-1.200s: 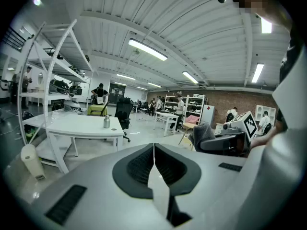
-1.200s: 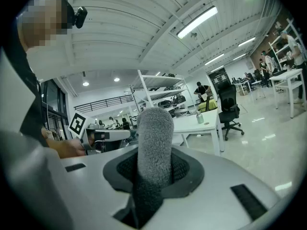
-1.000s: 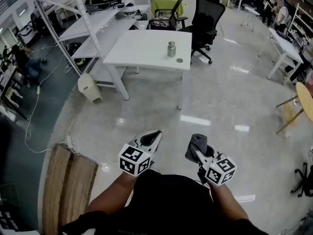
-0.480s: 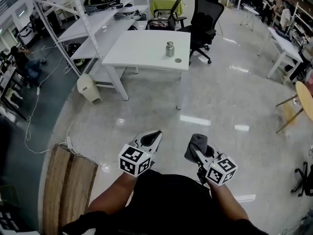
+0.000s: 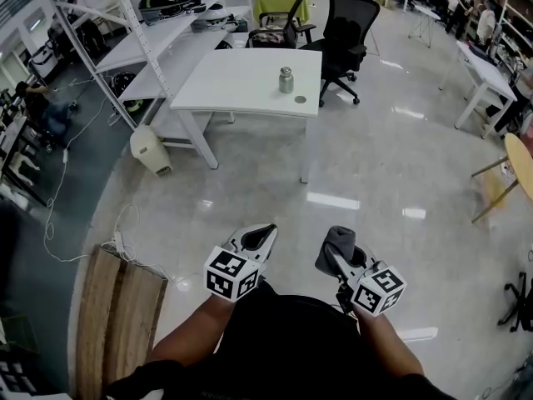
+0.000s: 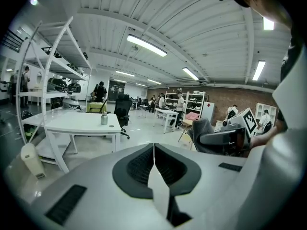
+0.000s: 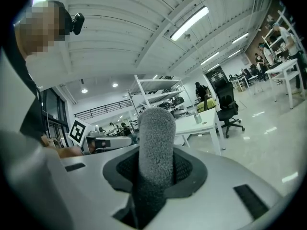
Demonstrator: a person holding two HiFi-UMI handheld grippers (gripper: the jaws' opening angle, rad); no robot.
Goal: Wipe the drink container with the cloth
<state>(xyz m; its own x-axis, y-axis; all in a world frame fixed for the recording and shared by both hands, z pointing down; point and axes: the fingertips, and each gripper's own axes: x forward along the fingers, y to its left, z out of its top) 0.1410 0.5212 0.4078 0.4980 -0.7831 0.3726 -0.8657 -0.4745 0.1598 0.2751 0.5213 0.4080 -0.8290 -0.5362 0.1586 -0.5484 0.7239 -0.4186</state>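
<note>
A small metal drink container [image 5: 286, 80] stands upright on a white table [image 5: 233, 86] well ahead of me; its round lid [image 5: 300, 100] lies beside it. The container [image 6: 104, 118] and the table [image 6: 72, 124] show small and far off in the left gripper view, and the container [image 7: 197, 118] likewise in the right gripper view. My left gripper [image 5: 265, 232] is held low in front of my body, shut with nothing between its jaws. My right gripper [image 5: 331, 252] is level with it, shut on a folded grey cloth [image 5: 336, 244], which fills the jaws [image 7: 154, 150].
A black office chair [image 5: 348, 32] stands behind the table, white shelving [image 5: 158, 36] to its left, a white bin [image 5: 151, 149] by the table leg. A wooden pallet [image 5: 117, 315] lies on the floor at my left. Polished floor stretches between me and the table. People stand far off.
The view has shifted slightly, with the table a little higher in the picture. Both grippers keep their places and their grips.
</note>
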